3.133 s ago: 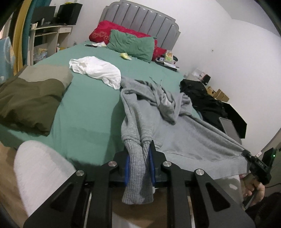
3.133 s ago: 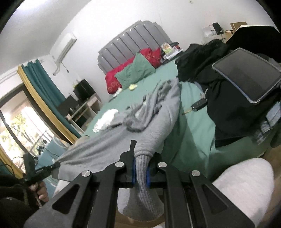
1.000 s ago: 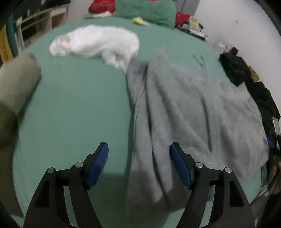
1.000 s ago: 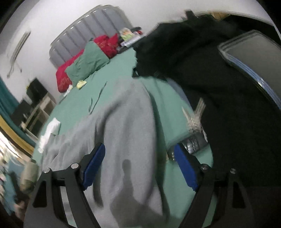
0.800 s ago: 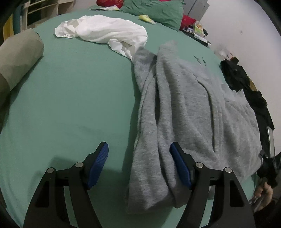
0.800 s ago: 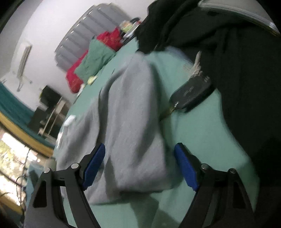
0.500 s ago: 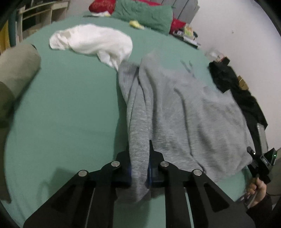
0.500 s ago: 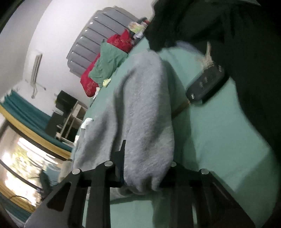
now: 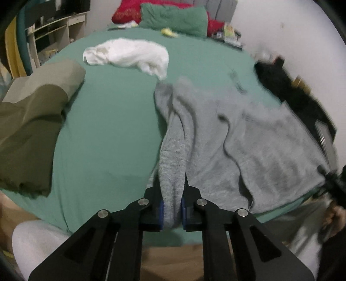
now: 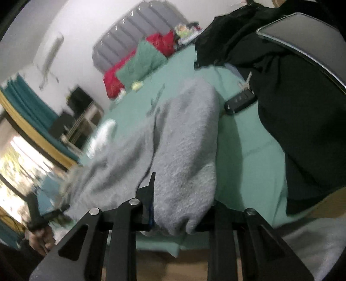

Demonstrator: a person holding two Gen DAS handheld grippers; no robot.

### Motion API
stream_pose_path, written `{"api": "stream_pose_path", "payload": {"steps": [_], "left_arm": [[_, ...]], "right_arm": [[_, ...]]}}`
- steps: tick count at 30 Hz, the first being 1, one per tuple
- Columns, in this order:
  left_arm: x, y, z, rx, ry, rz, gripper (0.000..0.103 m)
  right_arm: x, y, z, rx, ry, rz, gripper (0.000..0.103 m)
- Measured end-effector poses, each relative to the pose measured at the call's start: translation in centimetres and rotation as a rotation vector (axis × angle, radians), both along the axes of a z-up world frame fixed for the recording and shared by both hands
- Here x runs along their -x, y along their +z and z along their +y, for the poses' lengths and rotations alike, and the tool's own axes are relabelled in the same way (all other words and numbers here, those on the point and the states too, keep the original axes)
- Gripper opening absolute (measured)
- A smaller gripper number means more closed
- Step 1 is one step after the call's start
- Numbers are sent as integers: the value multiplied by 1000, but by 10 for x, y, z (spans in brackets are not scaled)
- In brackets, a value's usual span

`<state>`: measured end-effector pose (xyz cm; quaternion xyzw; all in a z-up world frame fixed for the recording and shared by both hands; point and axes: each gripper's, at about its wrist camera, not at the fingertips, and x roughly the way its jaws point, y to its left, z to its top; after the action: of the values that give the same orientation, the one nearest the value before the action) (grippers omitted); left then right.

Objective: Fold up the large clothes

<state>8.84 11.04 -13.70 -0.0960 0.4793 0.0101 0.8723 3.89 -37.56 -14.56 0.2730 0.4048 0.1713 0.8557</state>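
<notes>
White cloth (image 9: 129,55), olive blanket (image 9: 32,121), green pillow (image 9: 173,18) — car key (image 10: 240,101) beside black clothes (image 10: 302,97).

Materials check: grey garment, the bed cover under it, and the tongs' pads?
Grey garment: looks like a soft knit, probably fleece or sweatshirt cotton; matte, fuzzy surface, ribbed band at the clamped end.
Bed cover: thin woven sheet, matte green, lying smooth with few creases.
Pads: blue, seemingly rubber or foam, on matte black rigid arms, plastic or metal unclear, with shiny metal pivot screws.
</notes>
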Motion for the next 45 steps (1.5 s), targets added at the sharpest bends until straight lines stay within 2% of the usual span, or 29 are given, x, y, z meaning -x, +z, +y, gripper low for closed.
{"api": "stream_pose_path", "payload": {"steps": [1,2,4,5,6,7,9,12,17,22,24,25,28,30,33,37,38,40,41,42,43,44,45], "left_arm": [[-3,-3,-1,-12,14,19,18],[-4,-4,0,-13,28,25,23],[-6,7,5,-13,83,-14,33],[-6,13,7,-15,102,-34,40],[-7,24,10,-11,129,-77,46],[-7,32,11,-7,144,-104,47],[-15,49,6,4,131,-157,48],[-37,56,-24,25,25,-150,48],[-78,42,-92,114,-122,-118,48],[-113,19,-151,186,-198,-66,48],[-129,4,-172,150,-198,-27,48],[-140,-9,-177,112,-170,14,48],[-156,-35,-183,76,-128,64,48],[-160,-42,-188,30,-140,47,48],[-163,-45,-195,-27,-152,34,49],[-168,-48,-197,-36,-156,18,49],[-170,-47,-198,-37,-156,15,50],[-171,-47,-201,-50,-157,9,50],[-171,-46,-202,-52,-153,7,50],[-170,-46,-201,-45,-144,6,50],[-168,-44,-200,-36,-136,7,50],[-166,-43,-199,-18,-119,9,50],[-163,-40,-196,0,-112,15,50]], "right_arm": [[-2,-4,0,-2,4,24,29],[-7,-12,-1,-3,-5,62,35],[-9,-15,-8,0,-42,80,52],[-7,-14,-16,-11,-73,67,69],[-4,-12,-23,-25,-97,49,80],[-1,-9,-30,-35,-126,27,83],[-1,-4,-42,-42,-173,-14,84],[-20,-5,-50,-84,-152,-30,84],[-62,-2,-50,-113,-111,-74,84],[-88,-23,-56,-284,-79,-50,84],[-94,-34,-53,-316,-61,-11,84],[-97,-38,-50,-320,-46,10,84],[-103,-48,-38,-307,17,57,84],[-107,-49,-30,-276,46,53,84],[-114,-51,-22,-284,79,41,84],[-121,-51,-2,-289,152,15,86],[-122,-51,4,-284,173,14,84],[-125,-53,20,-220,193,11,67],[-126,-54,26,-192,201,17,40],[-127,-58,28,-195,201,32,32],[-127,-61,26,-224,194,41,29],[-126,-61,25,-240,192,39,21],[-123,-56,25,-231,194,23,19]]}}
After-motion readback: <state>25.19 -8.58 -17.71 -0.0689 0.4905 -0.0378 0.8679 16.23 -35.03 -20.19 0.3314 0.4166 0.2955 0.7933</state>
